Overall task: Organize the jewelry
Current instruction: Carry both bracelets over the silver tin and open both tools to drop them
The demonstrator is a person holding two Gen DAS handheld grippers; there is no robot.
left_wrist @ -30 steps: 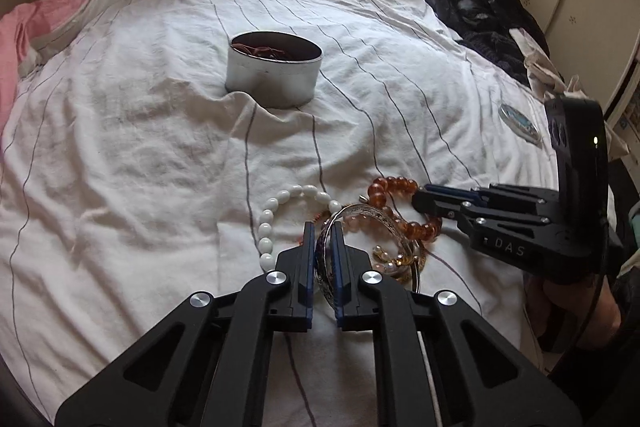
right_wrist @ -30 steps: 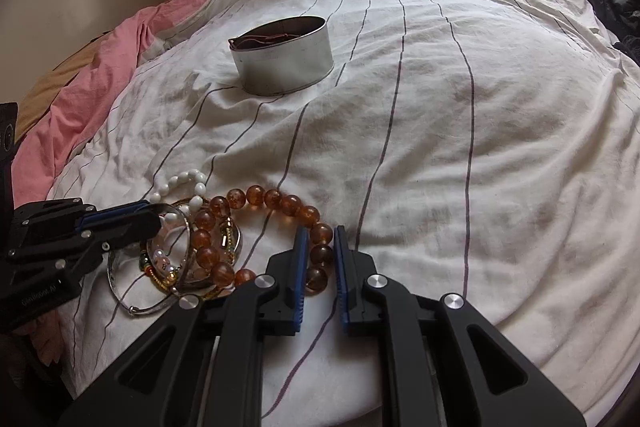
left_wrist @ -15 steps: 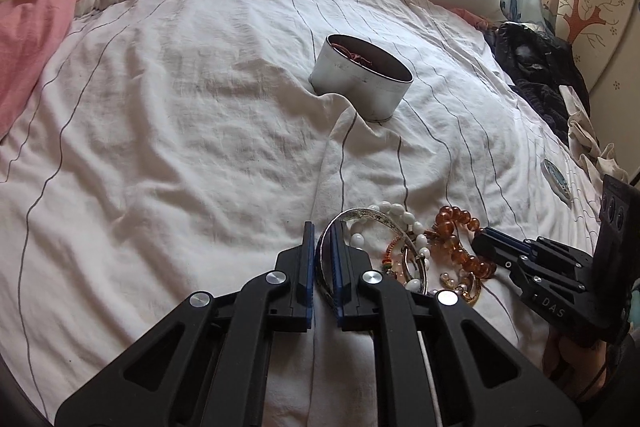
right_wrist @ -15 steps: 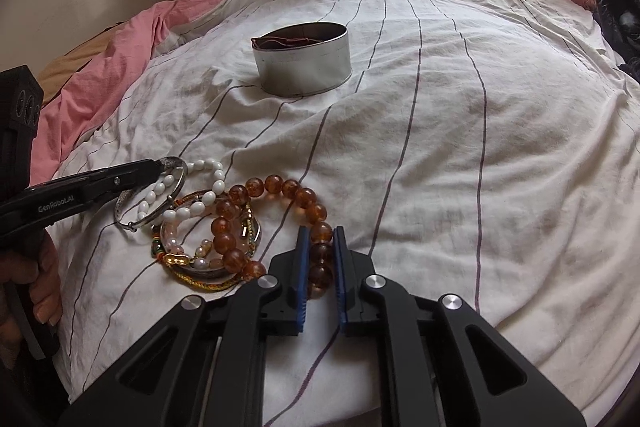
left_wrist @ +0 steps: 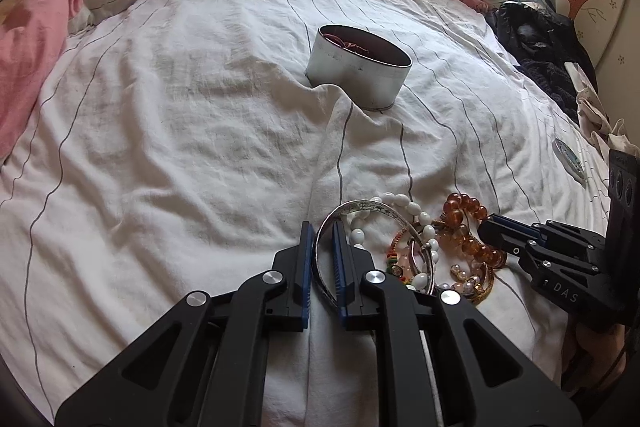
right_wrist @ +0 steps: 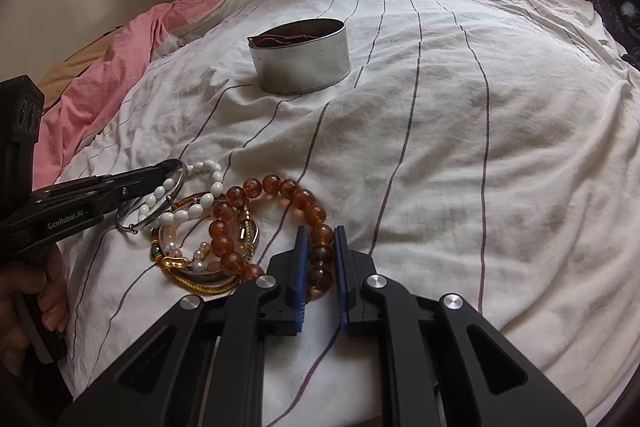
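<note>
1. Left gripper (left_wrist: 320, 247) is clamped on the silver bangle (left_wrist: 362, 207); right gripper (right_wrist: 319, 259) pinches the amber bead bracelet (right_wrist: 280, 185)
2. Both pieces rest in the jewelry pile on the bedsheet (left_wrist: 180, 147)
3. The oval tin (left_wrist: 358, 67) holds some items; most seems left to move

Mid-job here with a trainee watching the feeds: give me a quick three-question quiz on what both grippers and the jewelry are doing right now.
1. True or false: the left gripper is shut on the silver bangle.
2. Which item does the right gripper hold? A) white bead bracelet B) amber bead bracelet C) the tin
3. Fill in: the round tin stands ___ the jewelry pile on the bed sheet.

Key
1. True.
2. B: the amber bead bracelet, not the white bead bracelet.
3. Apart from, farther up the bed.
</note>
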